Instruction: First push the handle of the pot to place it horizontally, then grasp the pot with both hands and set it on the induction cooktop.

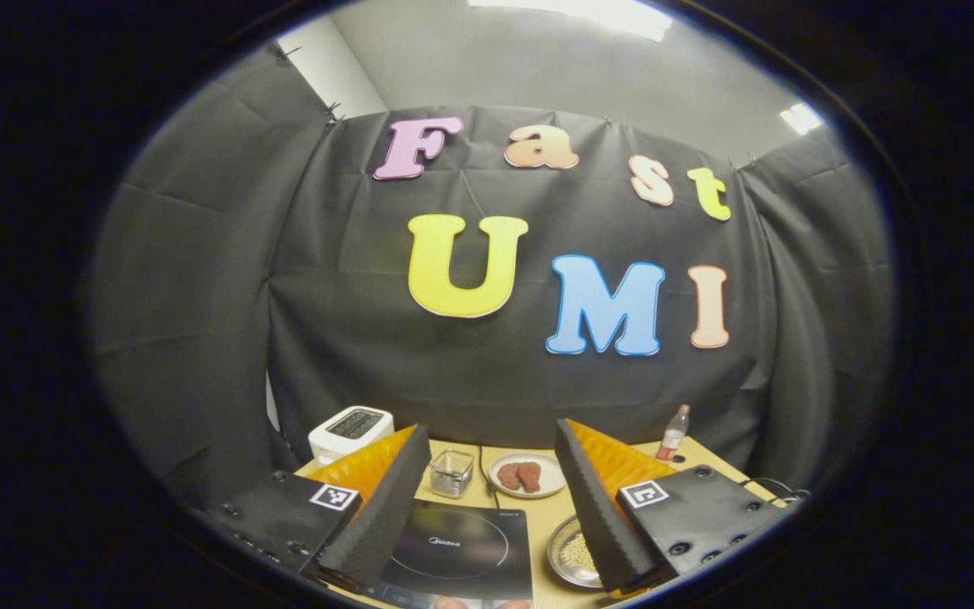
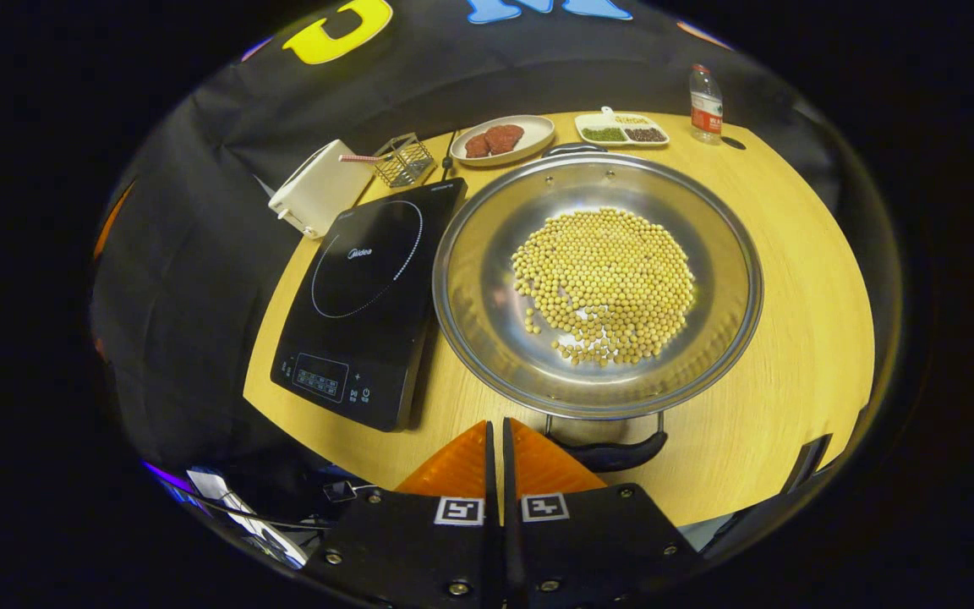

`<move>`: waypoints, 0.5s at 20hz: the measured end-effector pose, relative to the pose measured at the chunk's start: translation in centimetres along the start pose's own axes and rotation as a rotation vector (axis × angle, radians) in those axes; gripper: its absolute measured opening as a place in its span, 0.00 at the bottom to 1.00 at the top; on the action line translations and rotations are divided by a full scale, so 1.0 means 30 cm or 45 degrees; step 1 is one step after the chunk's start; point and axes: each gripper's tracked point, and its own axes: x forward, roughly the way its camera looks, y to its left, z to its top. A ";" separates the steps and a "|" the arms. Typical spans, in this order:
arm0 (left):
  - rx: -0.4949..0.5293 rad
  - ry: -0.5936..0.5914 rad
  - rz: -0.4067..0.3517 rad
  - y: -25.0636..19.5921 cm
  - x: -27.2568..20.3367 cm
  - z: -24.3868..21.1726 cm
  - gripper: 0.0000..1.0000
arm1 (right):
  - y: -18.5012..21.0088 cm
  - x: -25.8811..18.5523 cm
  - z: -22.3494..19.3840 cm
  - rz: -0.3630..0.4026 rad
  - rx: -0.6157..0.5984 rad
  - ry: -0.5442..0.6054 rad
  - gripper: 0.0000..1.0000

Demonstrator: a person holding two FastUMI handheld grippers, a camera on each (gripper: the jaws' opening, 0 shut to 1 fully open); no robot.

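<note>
Your right gripper (image 2: 495, 431) is sitting at the bottom centre of the right gripper view with its two fingers pressed together and holding nothing. Just beyond its tips, slightly to the right, the near black handle (image 2: 614, 454) of the wide steel pot filled with yellow beans (image 2: 597, 283) is lying with its long axis across the frame. So the right gripper is the nearer one for the push. The black induction cooktop (image 2: 369, 296) is lying to the left of the pot, touching or almost touching it. In the left gripper view, your left gripper (image 1: 491, 474) is standing wide open and pointing high, with the cooktop (image 1: 462, 550) low between its fingers.
</note>
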 end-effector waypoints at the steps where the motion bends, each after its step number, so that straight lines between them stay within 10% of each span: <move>1: -0.002 0.012 -0.003 0.007 -0.005 -0.011 0.96 | 0.000 0.012 -0.010 0.005 0.033 0.009 0.02; 10: 0.007 0.023 -0.022 0.026 -0.016 -0.025 0.98 | -0.037 0.053 -0.001 -0.014 0.163 -0.002 0.01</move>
